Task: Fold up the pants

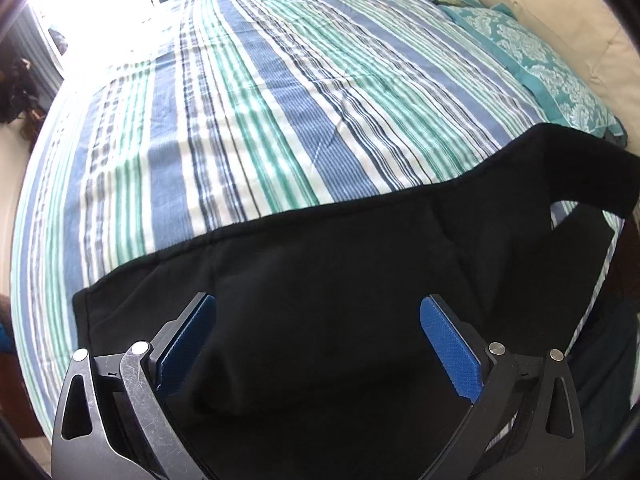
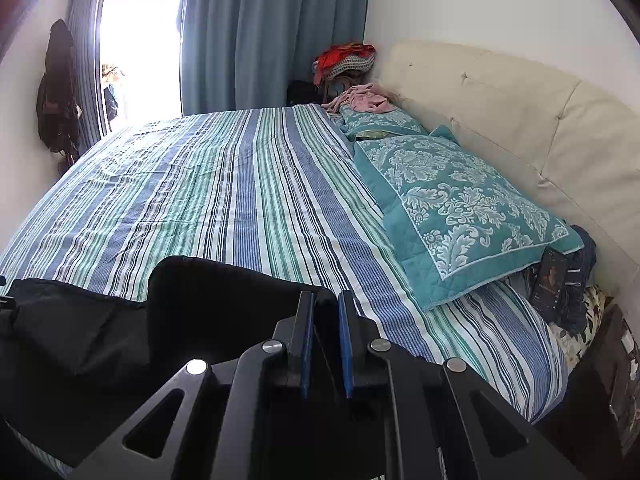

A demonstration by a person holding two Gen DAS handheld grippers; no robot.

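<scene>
While the right gripper (image 2: 326, 320) pinches the black pants (image 1: 340, 280) nearly closed, bring the wide-open, empty left gripper (image 1: 318, 320) down onto a hem – then fold flat on the bed (image 1: 240, 120).

Daylight window (image 2: 140, 48) glare, fisheye-bent edges, sharp focus.

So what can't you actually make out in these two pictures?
- Black pants, left wrist view: the near part runs off the bottom edge behind the left tongs.
- Right tongs, right wrist view: shut on dark cloth, but black on black hides which part of the pants.
- Window: glare washes out the outside.
- Clothes pile: too small to identify.
</scene>
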